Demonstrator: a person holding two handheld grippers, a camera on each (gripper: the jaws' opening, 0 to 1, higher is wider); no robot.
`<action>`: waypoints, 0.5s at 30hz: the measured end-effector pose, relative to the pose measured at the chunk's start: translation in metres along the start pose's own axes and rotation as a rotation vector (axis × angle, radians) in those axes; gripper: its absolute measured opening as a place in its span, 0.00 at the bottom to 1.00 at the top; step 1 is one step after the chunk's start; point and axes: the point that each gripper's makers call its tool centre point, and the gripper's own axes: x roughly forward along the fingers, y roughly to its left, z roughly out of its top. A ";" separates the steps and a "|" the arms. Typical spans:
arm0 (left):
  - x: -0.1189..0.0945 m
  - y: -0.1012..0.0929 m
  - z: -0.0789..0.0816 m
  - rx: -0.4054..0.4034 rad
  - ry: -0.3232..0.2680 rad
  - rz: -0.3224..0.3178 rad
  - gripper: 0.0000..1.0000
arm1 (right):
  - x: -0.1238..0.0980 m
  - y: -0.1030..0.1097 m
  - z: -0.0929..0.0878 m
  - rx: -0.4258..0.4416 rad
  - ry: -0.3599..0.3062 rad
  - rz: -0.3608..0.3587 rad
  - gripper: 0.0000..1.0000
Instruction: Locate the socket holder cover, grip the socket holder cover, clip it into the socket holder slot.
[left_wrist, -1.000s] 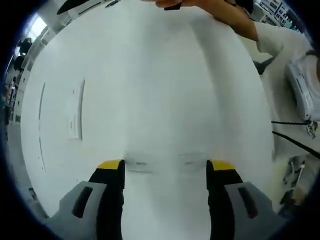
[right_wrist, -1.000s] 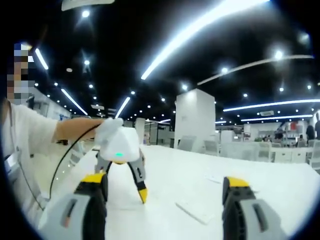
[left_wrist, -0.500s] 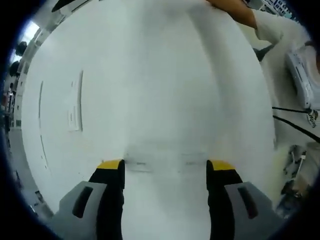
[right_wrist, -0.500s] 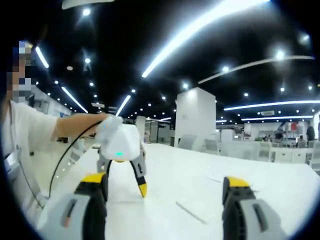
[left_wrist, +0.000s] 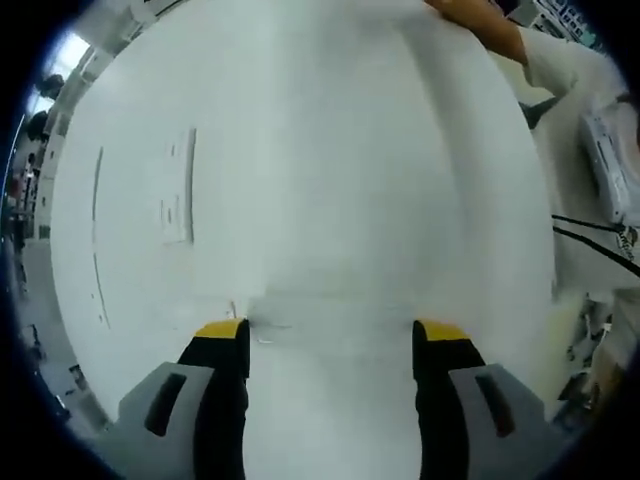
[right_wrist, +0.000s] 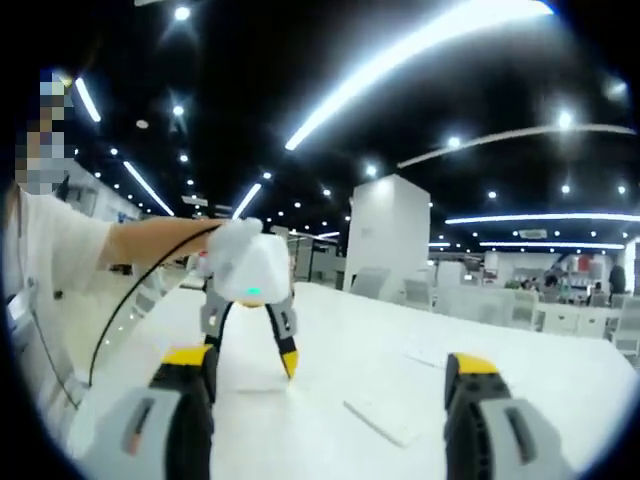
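A flat white plastic part with small slots lies on the white table, up and to the left of my left gripper. That gripper is open and holds nothing, its yellow-tipped jaws pointing down at the table. A thin white strip lies further left. From the right gripper view, the left gripper stands over the table in a person's hand, jaws spread. A flat white part lies to its right, between the jaws of my open, empty right gripper. I cannot tell cover from holder.
A person's forearm reaches in at the top right of the left gripper view, and black cables run along the table's right edge. A small white piece lies further back on the table. Behind it is a large hall with ceiling lights and more tables.
The left gripper view has shifted, so the slotted white part now sits lower and further right in it. In the right gripper view the left gripper stands slightly to the right. Both grippers stay open.
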 end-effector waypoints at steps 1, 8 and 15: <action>0.000 0.001 -0.002 0.000 0.004 0.003 0.65 | 0.000 0.000 0.000 0.000 -0.001 -0.001 0.95; 0.005 -0.002 -0.003 -0.099 -0.011 -0.041 0.65 | 0.002 0.001 -0.003 -0.014 0.016 0.002 0.95; 0.006 0.012 -0.004 -0.054 -0.001 -0.010 0.65 | 0.002 0.000 -0.005 -0.024 0.028 -0.002 0.95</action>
